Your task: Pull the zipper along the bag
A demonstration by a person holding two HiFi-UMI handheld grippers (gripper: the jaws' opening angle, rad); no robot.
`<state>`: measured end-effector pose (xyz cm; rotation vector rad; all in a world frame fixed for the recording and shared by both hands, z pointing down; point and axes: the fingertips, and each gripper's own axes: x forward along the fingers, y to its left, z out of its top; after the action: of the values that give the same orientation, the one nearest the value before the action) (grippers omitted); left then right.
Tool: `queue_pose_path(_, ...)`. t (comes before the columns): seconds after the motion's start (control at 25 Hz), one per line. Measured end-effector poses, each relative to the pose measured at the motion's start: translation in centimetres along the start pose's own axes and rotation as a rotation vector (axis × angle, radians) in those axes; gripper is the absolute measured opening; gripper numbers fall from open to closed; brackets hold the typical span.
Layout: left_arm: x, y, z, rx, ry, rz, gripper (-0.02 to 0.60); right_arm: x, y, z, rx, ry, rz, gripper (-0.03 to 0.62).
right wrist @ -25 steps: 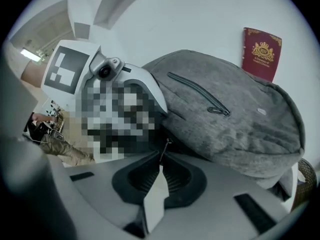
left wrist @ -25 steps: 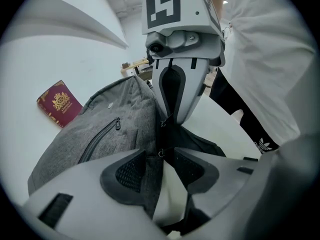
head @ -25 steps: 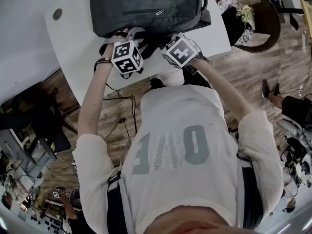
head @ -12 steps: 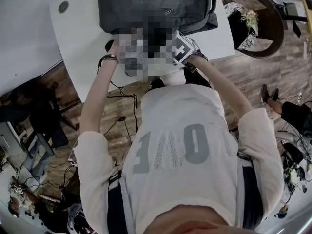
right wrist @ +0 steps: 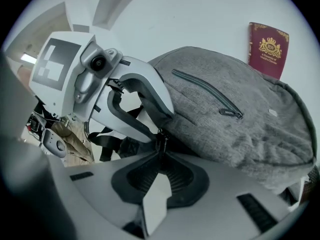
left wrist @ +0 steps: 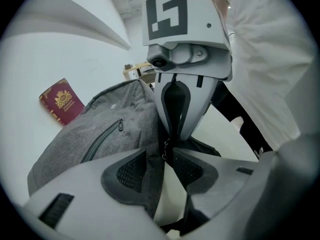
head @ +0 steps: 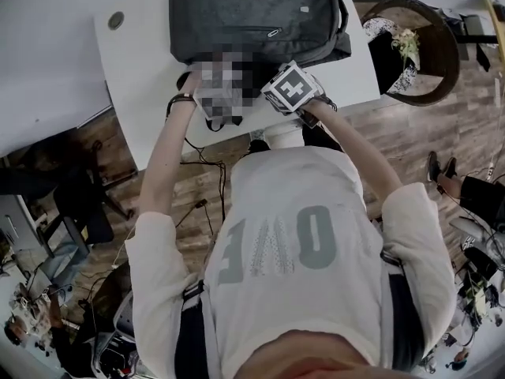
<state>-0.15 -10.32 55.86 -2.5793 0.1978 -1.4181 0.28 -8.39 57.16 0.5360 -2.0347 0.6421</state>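
Observation:
A grey backpack (head: 256, 14) lies on the white table (head: 150, 93). Both grippers meet at its near edge. My right gripper (right wrist: 161, 153) is shut on the small metal zipper pull (right wrist: 161, 138); the left gripper view shows the same grip (left wrist: 166, 145) from the front. My left gripper (left wrist: 161, 160) has a fold of the bag's grey fabric (left wrist: 150, 154) between its pads, right beside the pull, and its jaws are closing on that fold. From the right gripper view, the left gripper (right wrist: 162, 125) pinches the bag's edge. A mosaic patch covers the left gripper in the head view.
A dark red passport (right wrist: 267, 49) lies on the table beyond the bag, also in the left gripper view (left wrist: 62, 101). The bag's front pocket zipper (right wrist: 207, 96) is closed. A round brown chair (head: 442, 50) stands right of the table. Cables run over the wooden floor (head: 197, 180).
The head camera has shifted, so table and bag sit further right and lower in the picture. Both grippers stay at the bag's near edge and now stand a little closer together.

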Motion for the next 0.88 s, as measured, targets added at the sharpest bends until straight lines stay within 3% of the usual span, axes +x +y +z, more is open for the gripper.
queue_pose_path(0.04, -0.4, 0.5, 0.4, -0.038, -0.019, 0.02, 0.183, -0.5, -0.1, -0.2, 0.006, -0.001, -0.007, 0.045)
queue_pose_path(0.12, -2.2, 1.8, 1.8, -0.159, -0.098, 0.091, 0.168, -2.5, -0.2, 0.0, 0.028, -0.04, -0.009, 0.177)
queue_pose_path(0.16, -3.6, 2.7, 2.8, -0.226, -0.156, 0.14, 0.158, -3.9, -0.4, 0.4, 0.043, -0.078, -0.008, 0.184)
queue_pose_path(0.24, -7.3, 5.6, 5.2, -0.341, -0.287, 0.29, 0.141, -7.3, -1.6, 2.0, 0.068, -0.188, -0.033, 0.183)
queue_pose_path(0.32, -11.6, 9.6, 7.0, -0.442, -0.406, 0.492, 0.135, -11.3, -4.0, 4.8, 0.092, -0.332, -0.085, 0.172)
queue_pose_path(0.4, -15.5, 12.5, 8.4, -0.553, -0.507, 0.66, 0.114, -15.5, -6.0, 7.5, 0.141, -0.492, -0.111, 0.098)
queue_pose_path(0.52, -19.5, 14.3, 10.0, -0.716, -0.639, 0.82, 0.054, -21.2, -7.2, 10.7, 0.192, -0.733, -0.093, 0.049)
queue_pose_path(0.72, -23.5, 13.5, 12.0, -0.825, -0.775, 1.026, 0.031, -26.3, -7.8, 12.4, 0.186, -0.994, -0.204, 0.032)
queue_pose_path(0.88, -24.9, 11.8, 11.7, -0.802, -0.773, 1.144, 0.031, -25.8, -6.9, 11.3, 0.147, -1.043, -0.29, 0.028)
